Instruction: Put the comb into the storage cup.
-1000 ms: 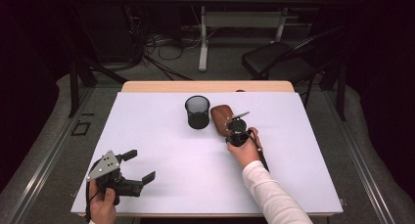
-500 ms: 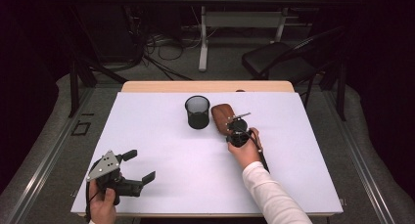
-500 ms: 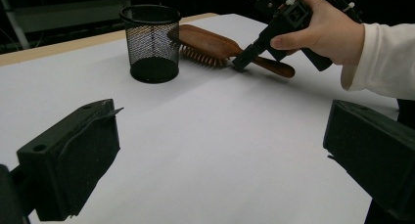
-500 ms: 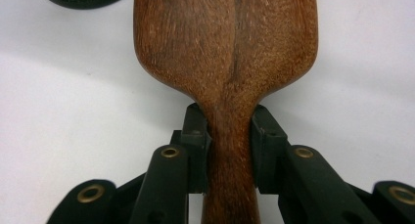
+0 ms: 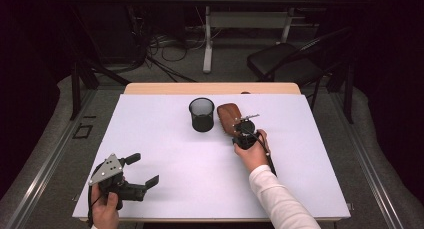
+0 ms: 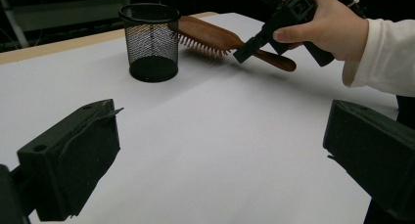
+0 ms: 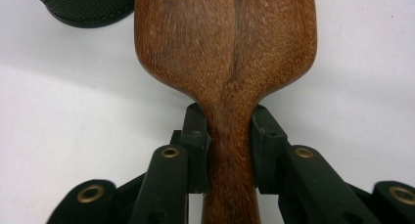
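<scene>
Jaws of our right gripper (image 7: 230, 150) pinch the neck of the wooden hairbrush (image 7: 227, 53), whose long axis runs straight ahead from them. It lies on the desk (image 5: 165, 139) beside the mesh cup (image 5: 202, 114); our left gripper (image 5: 142, 170), jaws wide and empty, sits well apart.

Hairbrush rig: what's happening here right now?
A person works at the white table with a handheld gripper in each hand. The right gripper has its jaws closed on the neck of the wooden hairbrush, which lies bristles down beside the black mesh cup. The left gripper sits open near the table's front left, holding nothing.
</scene>
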A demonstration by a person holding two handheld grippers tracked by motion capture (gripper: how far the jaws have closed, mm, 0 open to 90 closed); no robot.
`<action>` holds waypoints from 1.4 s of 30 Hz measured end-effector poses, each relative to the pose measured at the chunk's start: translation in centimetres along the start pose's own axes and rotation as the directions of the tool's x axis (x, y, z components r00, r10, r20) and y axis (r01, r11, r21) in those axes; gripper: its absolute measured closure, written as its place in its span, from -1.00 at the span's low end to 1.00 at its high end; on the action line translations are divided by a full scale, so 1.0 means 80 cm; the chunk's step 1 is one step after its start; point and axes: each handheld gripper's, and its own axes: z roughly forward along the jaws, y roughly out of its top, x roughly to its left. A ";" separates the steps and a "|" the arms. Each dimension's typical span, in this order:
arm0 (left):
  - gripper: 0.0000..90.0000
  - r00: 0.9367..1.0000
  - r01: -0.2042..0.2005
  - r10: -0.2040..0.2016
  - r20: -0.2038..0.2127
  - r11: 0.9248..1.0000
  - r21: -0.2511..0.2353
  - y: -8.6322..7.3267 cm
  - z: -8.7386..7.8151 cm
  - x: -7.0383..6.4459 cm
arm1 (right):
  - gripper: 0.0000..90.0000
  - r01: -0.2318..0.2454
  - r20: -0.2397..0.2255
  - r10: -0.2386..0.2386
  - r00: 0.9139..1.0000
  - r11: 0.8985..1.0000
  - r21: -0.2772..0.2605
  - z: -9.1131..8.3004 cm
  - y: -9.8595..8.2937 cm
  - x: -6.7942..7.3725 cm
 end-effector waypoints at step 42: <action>-0.99 1.000 0.012 -0.012 -0.005 1.000 0.004 0.000 0.000 0.000 | 0.59 0.013 -0.030 -0.018 0.999 0.986 -0.167 -0.065 0.022 -0.009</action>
